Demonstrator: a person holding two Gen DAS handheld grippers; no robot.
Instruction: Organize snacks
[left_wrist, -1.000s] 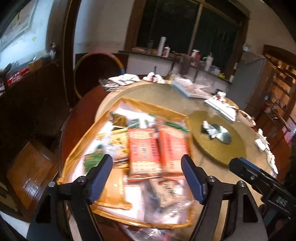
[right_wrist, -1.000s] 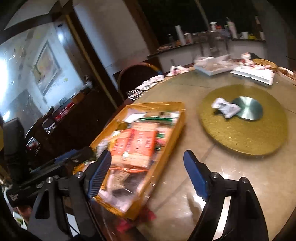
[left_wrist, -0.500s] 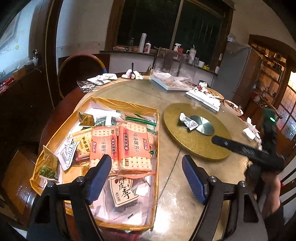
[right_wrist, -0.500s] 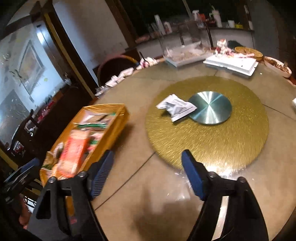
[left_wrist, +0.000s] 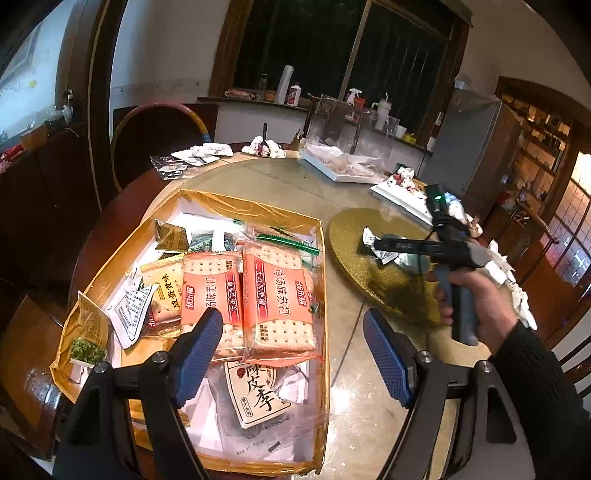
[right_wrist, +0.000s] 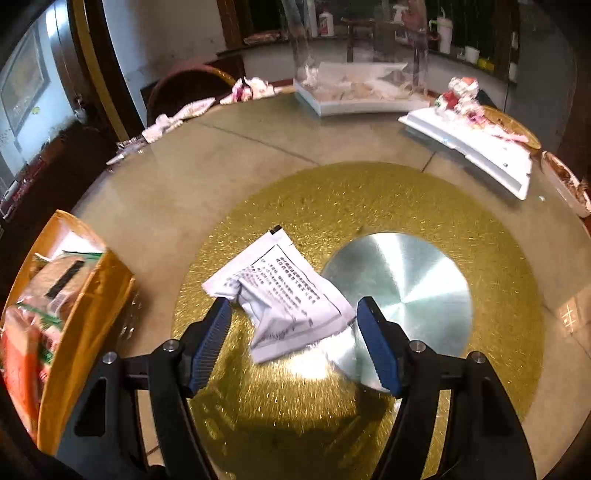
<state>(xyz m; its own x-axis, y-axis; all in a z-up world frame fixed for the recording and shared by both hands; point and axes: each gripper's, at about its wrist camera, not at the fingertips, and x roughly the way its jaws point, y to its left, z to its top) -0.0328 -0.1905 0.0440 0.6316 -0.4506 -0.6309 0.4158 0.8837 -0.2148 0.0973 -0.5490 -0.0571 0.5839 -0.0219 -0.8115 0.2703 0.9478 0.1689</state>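
Right hand-held gripper (right_wrist: 291, 339) open astride white sachet (right_wrist: 280, 299) on gold turntable (right_wrist: 369, 192), left hand-held gripper (left_wrist: 291, 350) open above snack tray (left_wrist: 321, 258) beside turntable

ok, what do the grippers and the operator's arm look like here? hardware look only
Both grippers, left and right, have black angular finger arms with silver screw heads and blue ribbed pads. In the left wrist view, the right unit is a dark handheld body with a grey-blue pistol grip, a lit green LED on top and a thin cable. The bare right hand emerges from a black knit sleeve.

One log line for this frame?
right gripper: open, straddling white packet on gold turntable | left gripper: open, over snack box
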